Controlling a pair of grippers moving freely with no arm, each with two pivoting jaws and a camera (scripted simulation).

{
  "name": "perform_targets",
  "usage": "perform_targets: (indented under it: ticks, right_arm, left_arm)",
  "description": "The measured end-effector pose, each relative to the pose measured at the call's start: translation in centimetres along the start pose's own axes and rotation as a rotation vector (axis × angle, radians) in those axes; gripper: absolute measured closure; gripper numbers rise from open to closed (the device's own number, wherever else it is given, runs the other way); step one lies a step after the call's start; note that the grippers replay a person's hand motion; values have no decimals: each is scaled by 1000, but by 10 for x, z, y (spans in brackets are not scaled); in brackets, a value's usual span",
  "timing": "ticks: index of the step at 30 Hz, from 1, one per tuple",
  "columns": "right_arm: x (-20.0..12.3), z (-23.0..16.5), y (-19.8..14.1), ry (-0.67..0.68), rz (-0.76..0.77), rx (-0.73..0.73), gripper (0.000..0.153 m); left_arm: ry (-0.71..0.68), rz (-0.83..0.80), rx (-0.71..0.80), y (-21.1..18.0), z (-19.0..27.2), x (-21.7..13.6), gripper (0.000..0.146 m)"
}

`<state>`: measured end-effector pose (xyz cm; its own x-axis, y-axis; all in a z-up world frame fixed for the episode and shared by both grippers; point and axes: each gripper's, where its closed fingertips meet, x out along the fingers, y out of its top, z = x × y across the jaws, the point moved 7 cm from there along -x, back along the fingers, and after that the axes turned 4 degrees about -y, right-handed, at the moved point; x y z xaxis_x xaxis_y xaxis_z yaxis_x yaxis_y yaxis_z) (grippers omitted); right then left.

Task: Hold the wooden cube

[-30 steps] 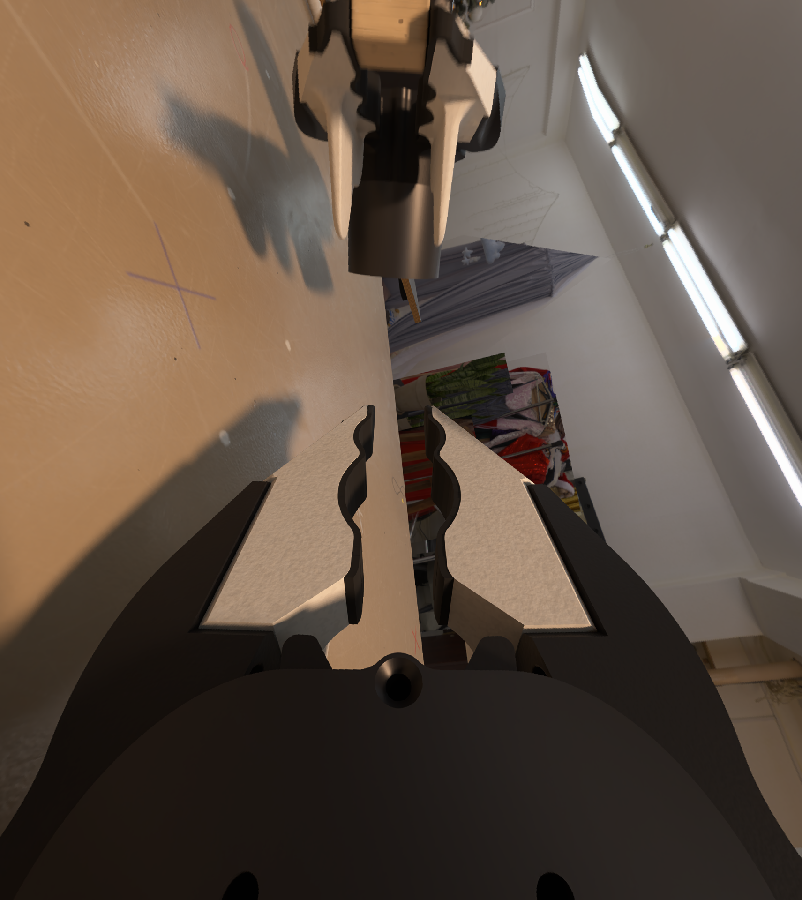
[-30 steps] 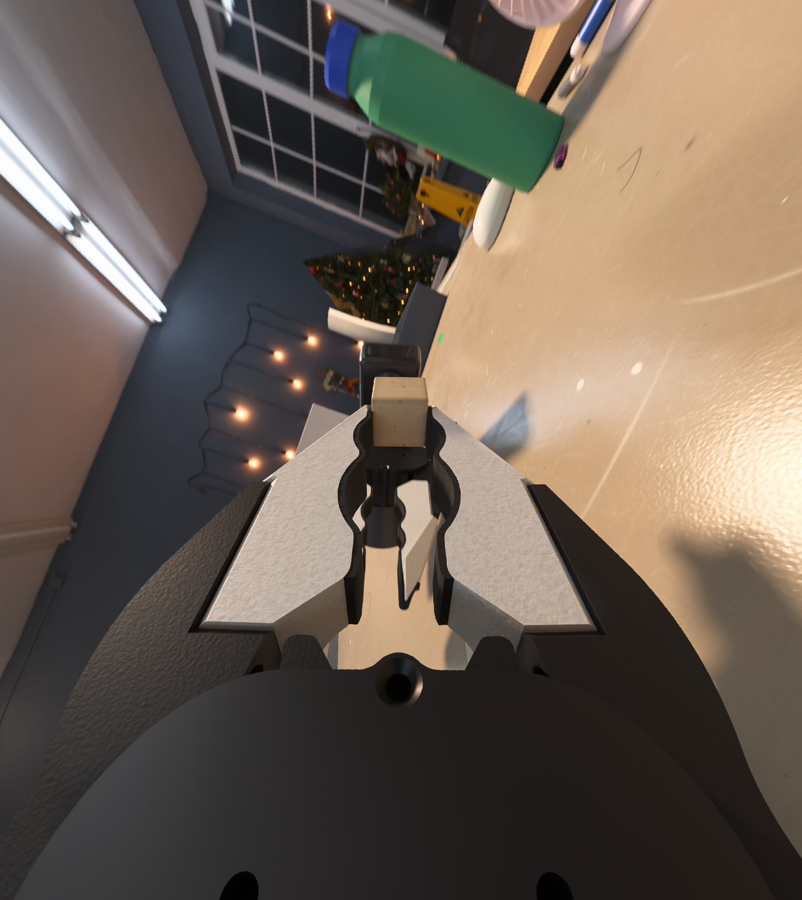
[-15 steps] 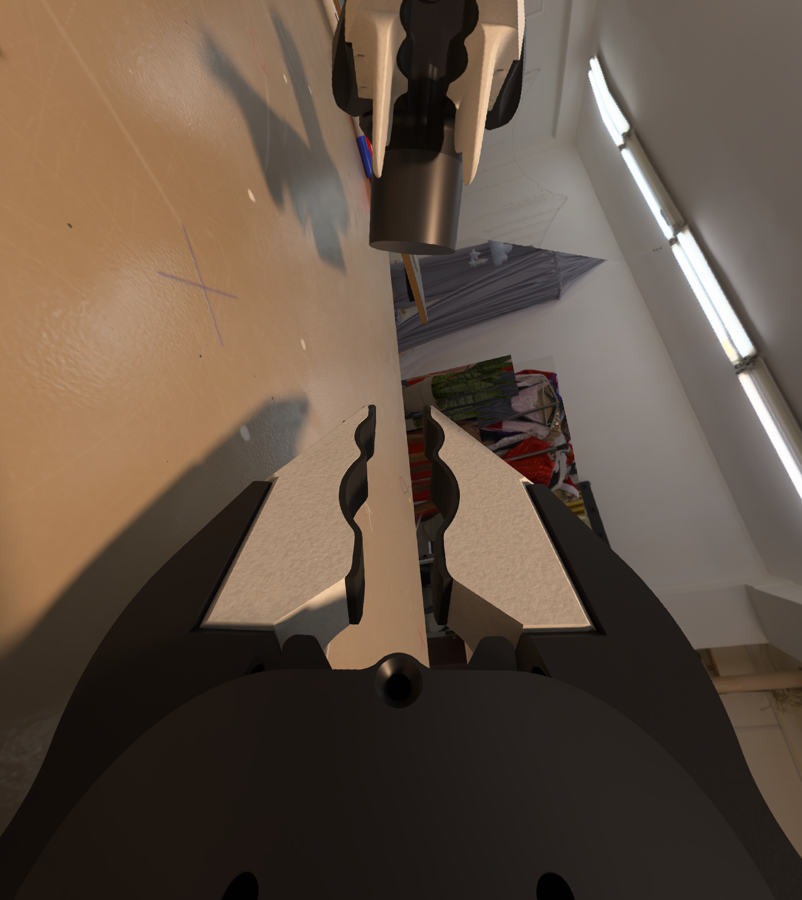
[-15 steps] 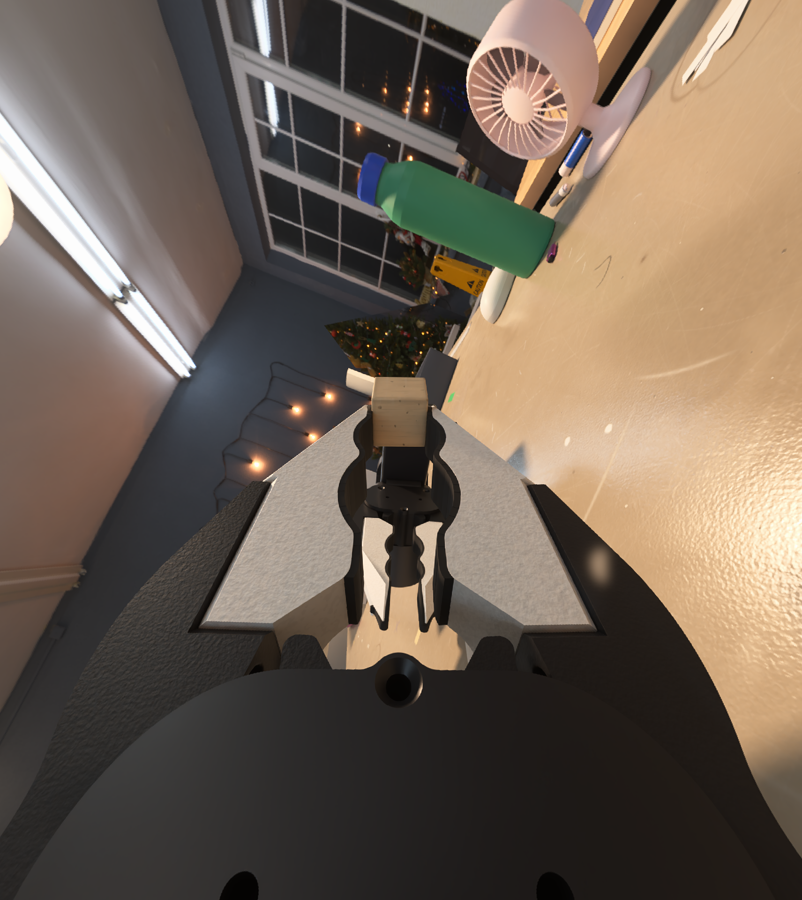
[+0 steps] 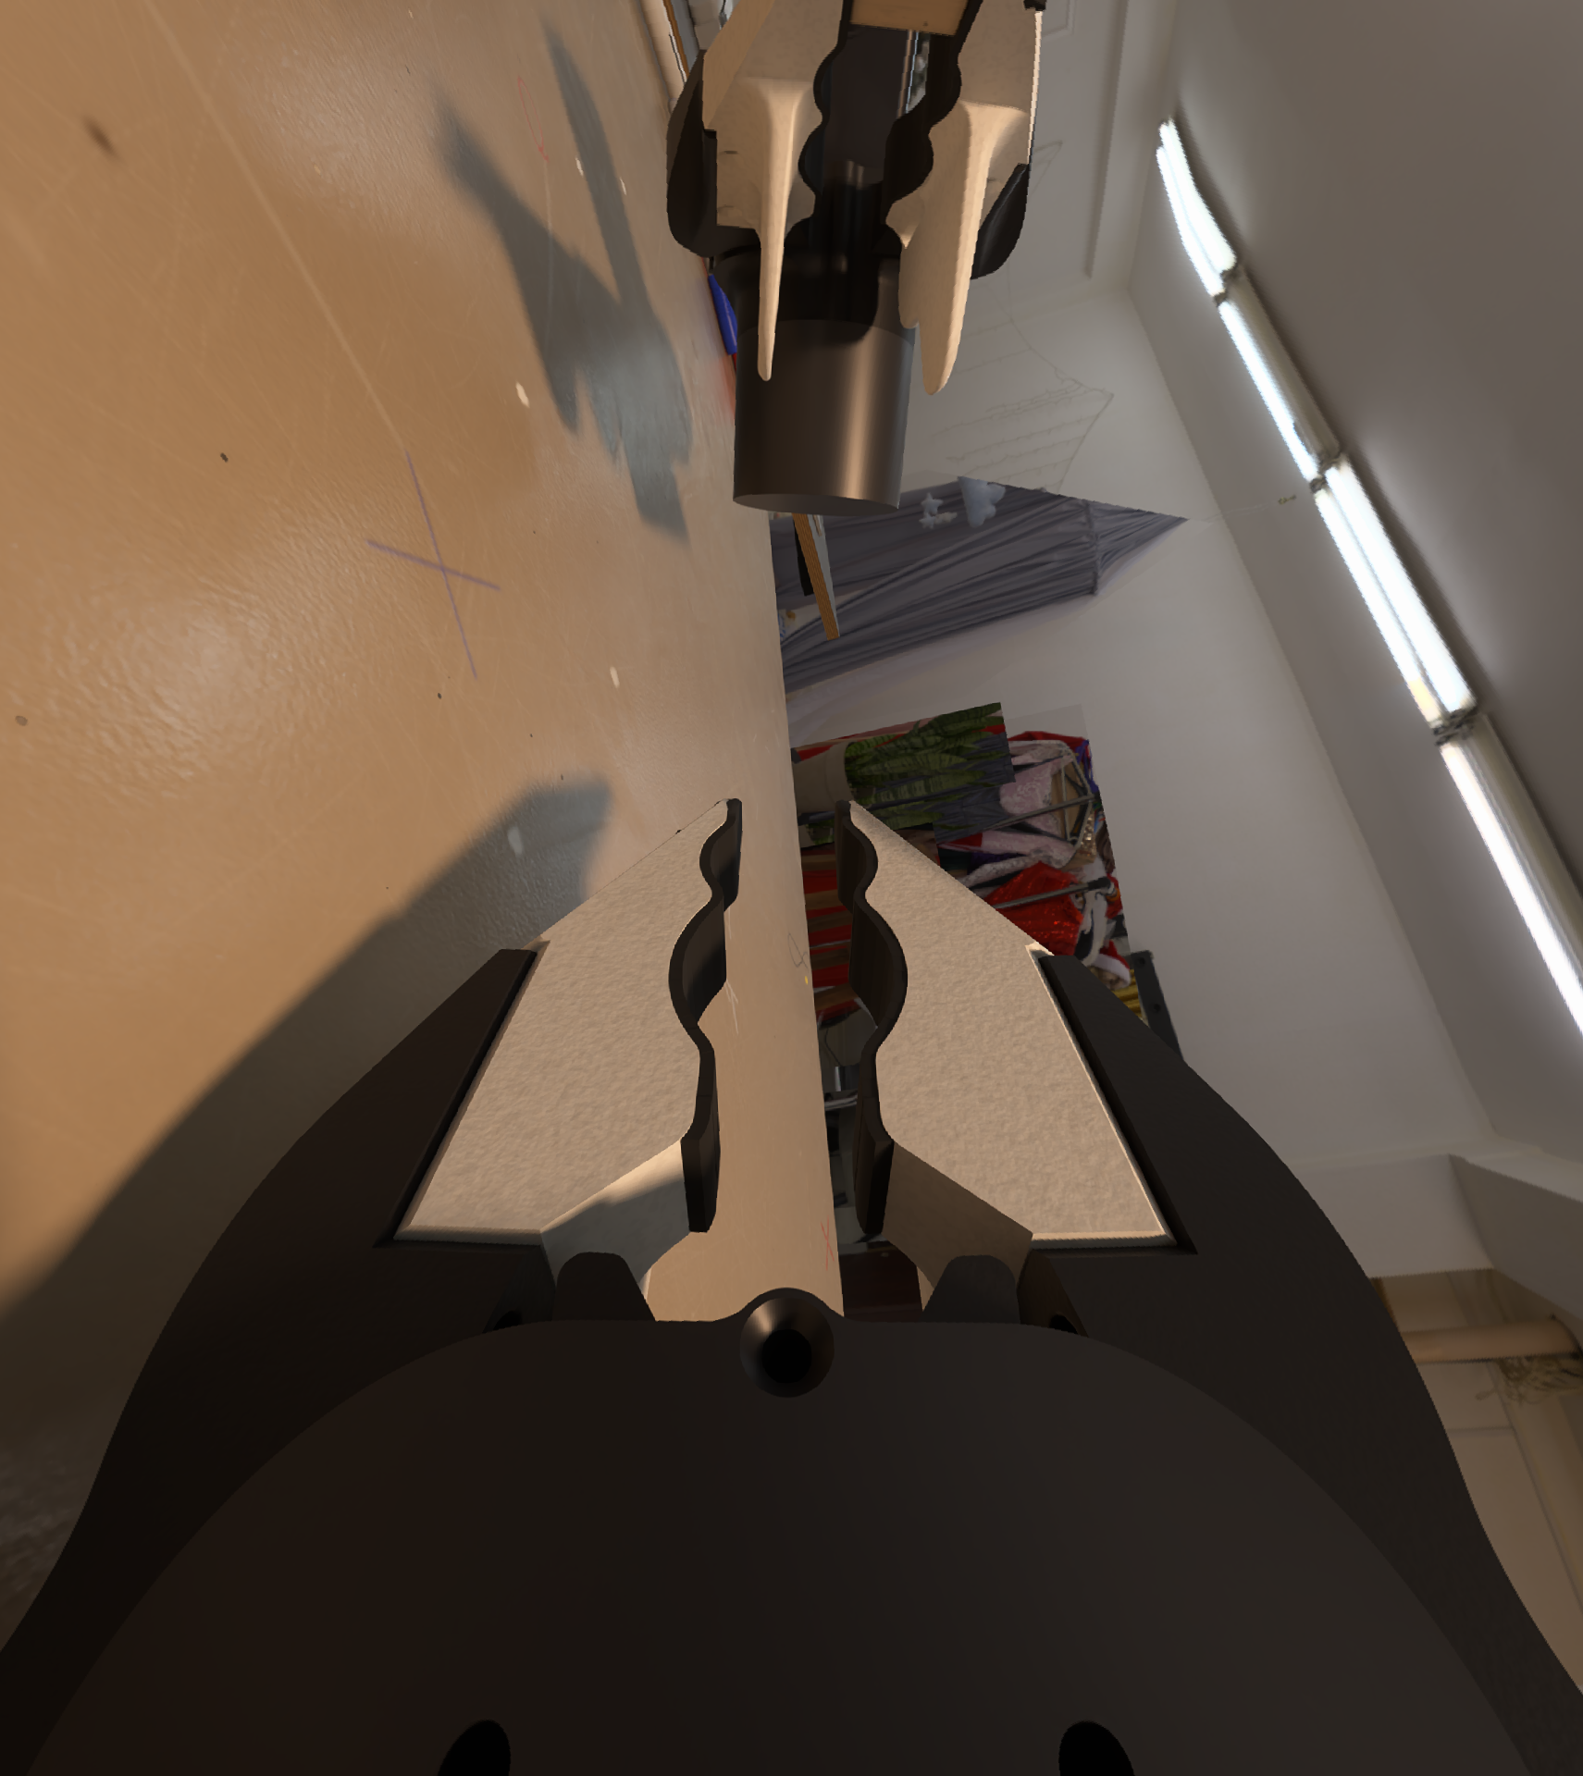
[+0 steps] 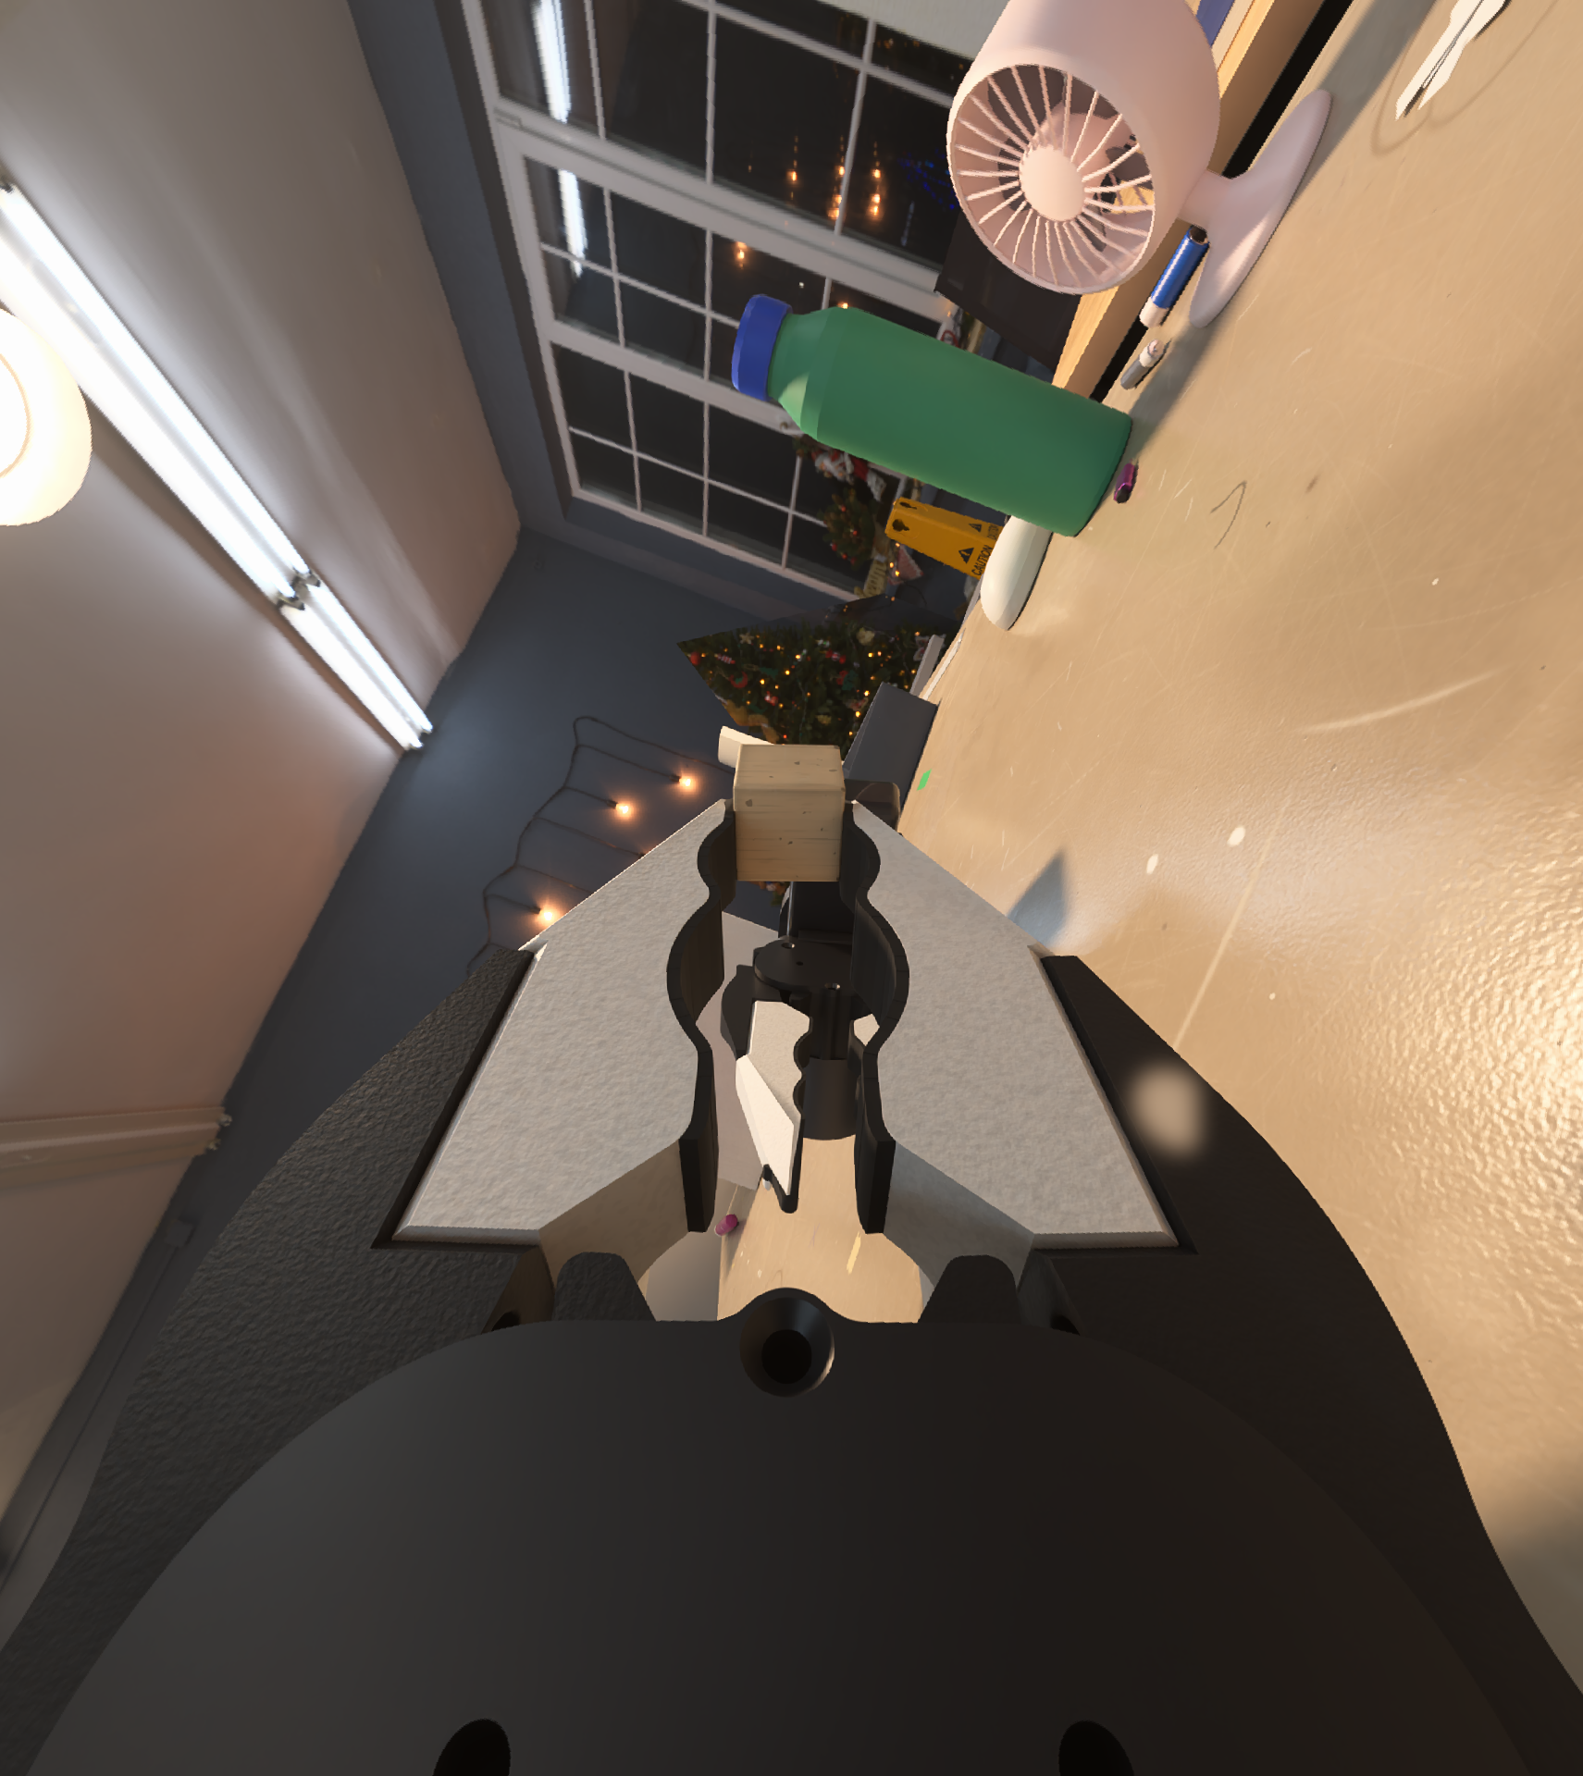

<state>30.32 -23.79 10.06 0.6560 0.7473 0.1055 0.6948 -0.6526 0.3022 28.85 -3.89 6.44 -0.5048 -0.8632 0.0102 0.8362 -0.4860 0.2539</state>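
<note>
The wooden cube (image 6: 787, 822) is a small pale block pinched between the fingertips of my right gripper (image 6: 787, 817), held in the air off the tan table (image 6: 1345, 769). In the left wrist view the right gripper (image 5: 903, 24) hangs at the top edge, with a sliver of the cube (image 5: 903, 12) between its tips. My left gripper (image 5: 792, 817) has its jaws a little apart with nothing between them, close above the table (image 5: 191, 481). It also shows through the right gripper's gap (image 6: 792, 1144), beyond the cube.
A green bottle with a blue cap (image 6: 941, 423) stands on the table, with a pink desk fan (image 6: 1066, 173) and a blue marker (image 6: 1172, 279) behind it. A white rounded object (image 6: 1013, 577) lies beside the bottle. A pencilled cross (image 5: 446, 577) marks the table.
The right wrist view has swung, bringing the fan and the whole bottle into sight. The cube stays in its grip. In the left wrist view the right gripper has drawn closer, toward the top edge.
</note>
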Motion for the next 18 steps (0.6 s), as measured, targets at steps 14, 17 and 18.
perform_targets:
  ticks: [14, 17, 18]
  right_arm:
    - [8, 1, 0, 8, -20, 4, 132]
    - [14, 1, -1, 12, -43, 2, 132]
    - [17, 2, -2, 13, -50, 4, 132]
  left_arm:
    - [14, 30, 2, -1, -1, -9, 127]
    - [19, 46, 2, -3, -1, -14, 127]
    - [23, 51, 1, -4, -1, -15, 127]
